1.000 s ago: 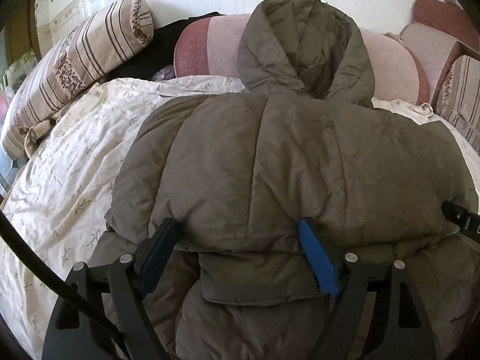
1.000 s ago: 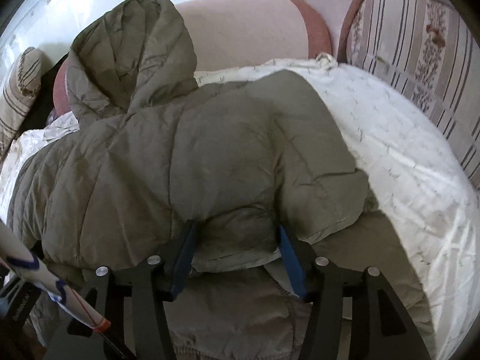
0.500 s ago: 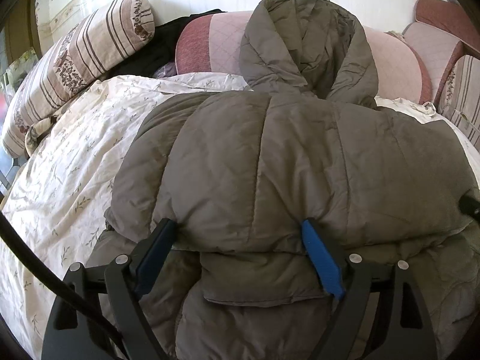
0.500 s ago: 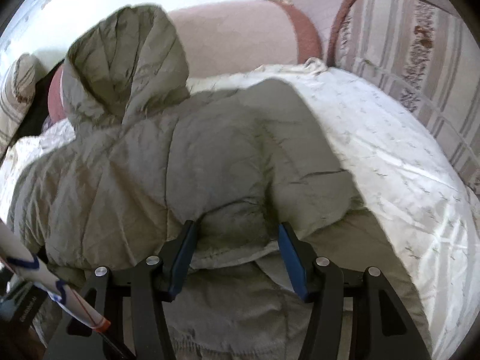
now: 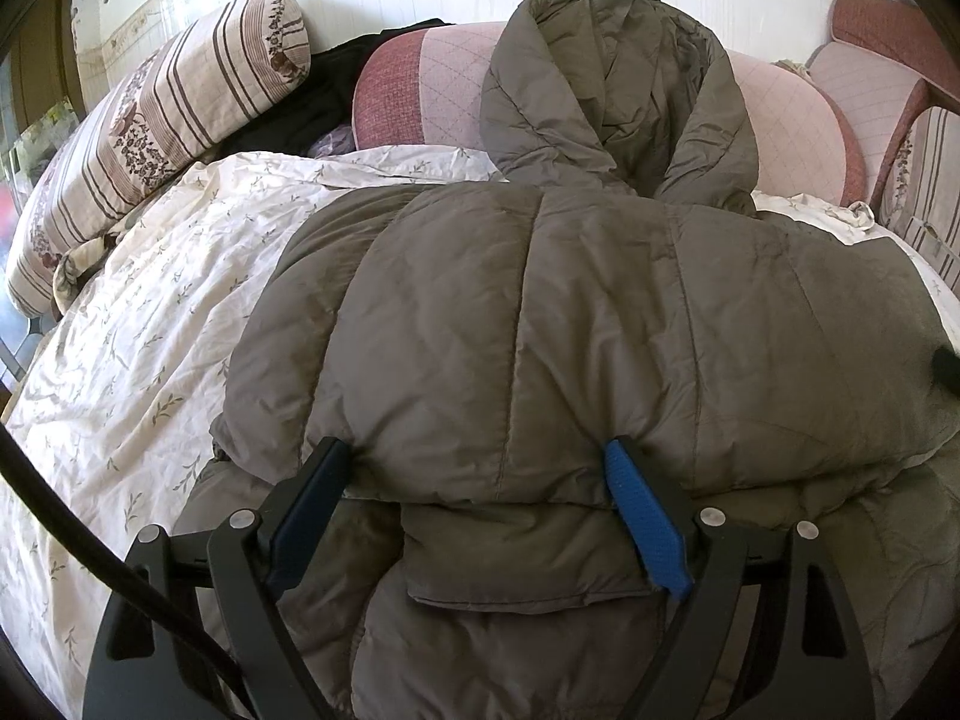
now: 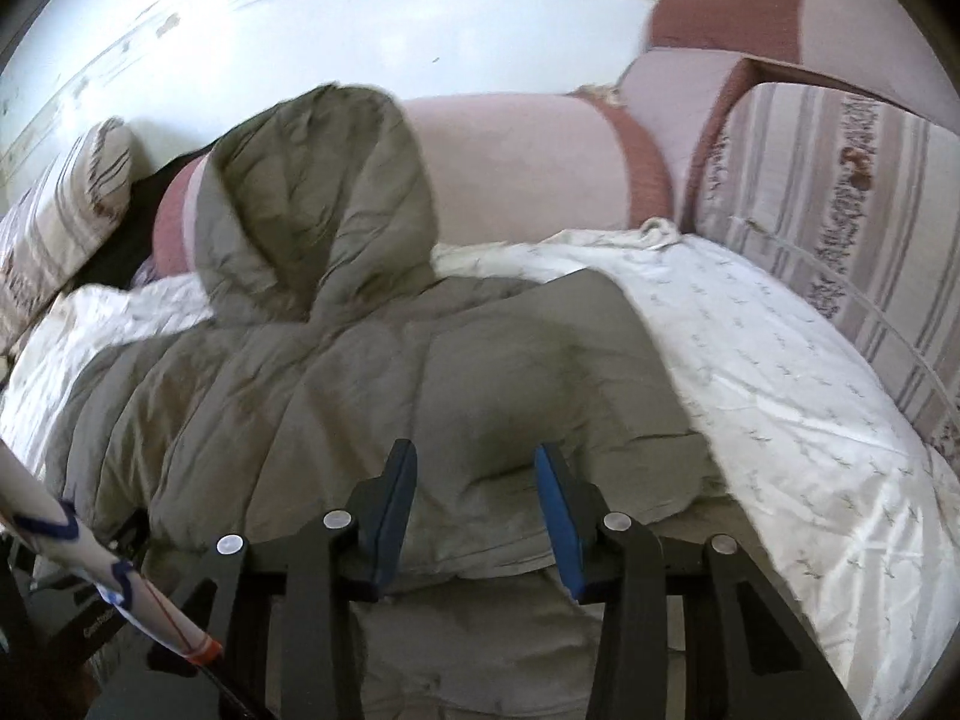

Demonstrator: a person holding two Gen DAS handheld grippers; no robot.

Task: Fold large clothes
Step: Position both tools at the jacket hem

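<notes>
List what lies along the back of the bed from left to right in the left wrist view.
Striped floral pillow → black garment → red and pink quilted cushion → jacket hood → second pink and red cushion → striped cushion at the right edge.

Our left gripper angles down, fingers spread wide, pressing the jacket fold. Our right gripper, jaws just closing, has jacket between them.
</notes>
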